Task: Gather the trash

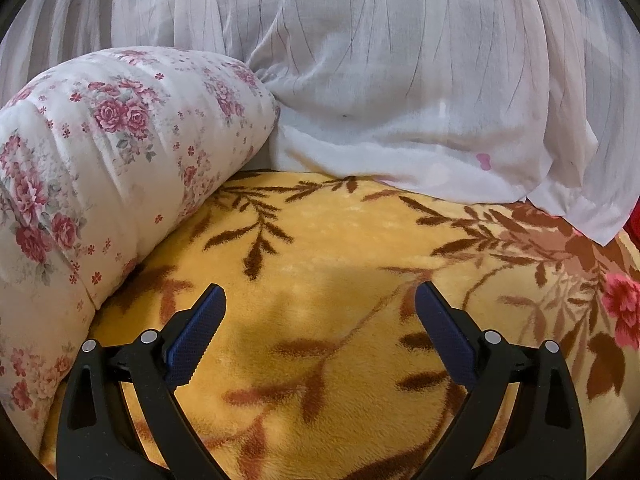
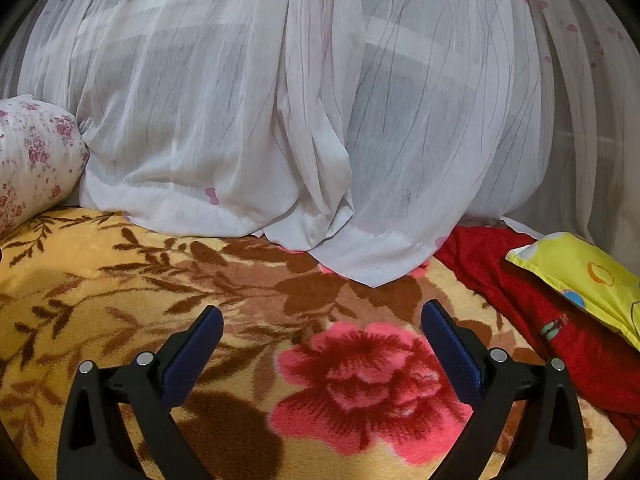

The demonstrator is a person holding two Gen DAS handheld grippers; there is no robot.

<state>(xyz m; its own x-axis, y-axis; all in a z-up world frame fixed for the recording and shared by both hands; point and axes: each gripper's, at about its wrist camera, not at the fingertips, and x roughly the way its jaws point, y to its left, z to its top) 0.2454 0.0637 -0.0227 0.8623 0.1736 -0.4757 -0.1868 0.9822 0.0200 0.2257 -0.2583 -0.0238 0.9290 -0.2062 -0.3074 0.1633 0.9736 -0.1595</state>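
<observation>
1. Since neither view shows any trash or any bag or bin to put it in, the collecting looks, as a judgement, either not yet begun or between pieces; nothing visible tells how much is already gathered.
2. Largest in sight is the yellow blanket (image 1: pixel 320 240) with brown leaves and a pink flower (image 2: pixel 360 384), spread flat under both grippers; its bare surface carries no wrapper, paper or scrap that I can make out.
3. Behind it hangs a sheer white curtain (image 2: pixel 248 112), its hem resting on the blanket; whether trash lies hidden under that hem cannot be told.
4. A rolled flowered quilt (image 1: pixel 120 152) lies at the left edge; a red cloth (image 2: pixel 540 308) and a yellow pillow (image 2: pixel 580 280) lie at the right, the pillow on the cloth.
5. The left gripper (image 1: pixel 320 304) is spread wide and empty above the blanket; the right gripper (image 2: pixel 322 322) is likewise spread and empty, over the flower.
6. What is left, by judgement: finding the trash at all, likely by looking elsewhere.
</observation>
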